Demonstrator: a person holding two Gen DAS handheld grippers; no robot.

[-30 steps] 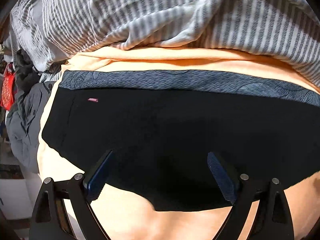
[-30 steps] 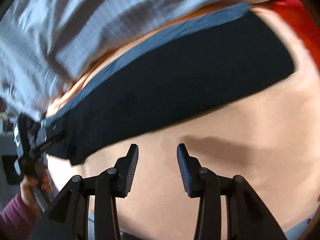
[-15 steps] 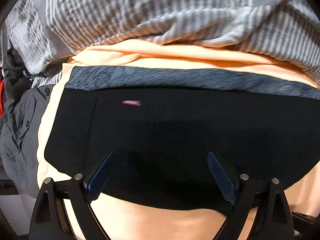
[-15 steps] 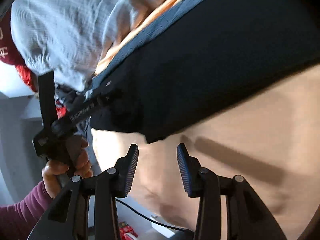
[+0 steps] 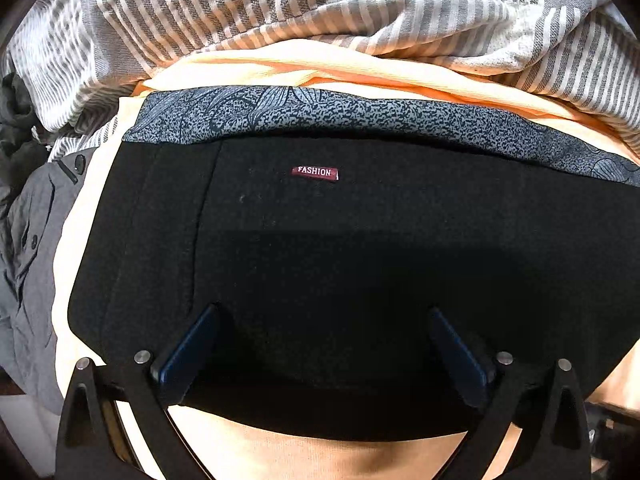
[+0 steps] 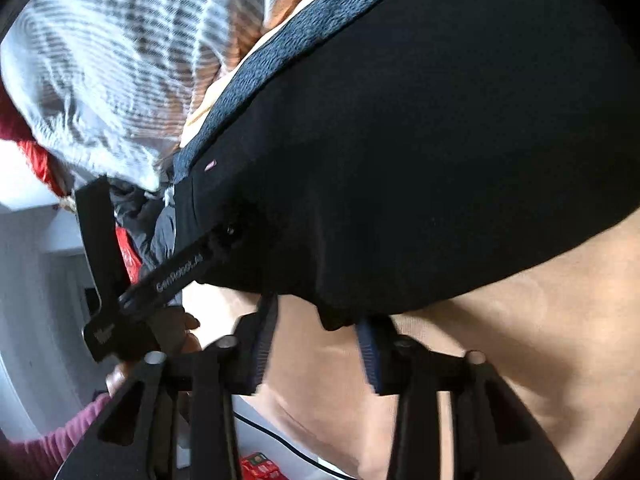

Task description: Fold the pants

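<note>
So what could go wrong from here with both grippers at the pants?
The right gripper is open at the near edge of the black pants; it may also pinch the orange sheet. The left gripper is spread wide over flat fabric and may close on nothing.

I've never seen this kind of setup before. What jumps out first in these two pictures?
The big black pants fill the middle of both views, spread on an orange sheet, with a small red "FASHION" label just under the grey patterned waistband. A striped grey blanket is bunched up beyond them. The left gripper is open over the dark cloth, and the right gripper is open at the near edge.
</note>
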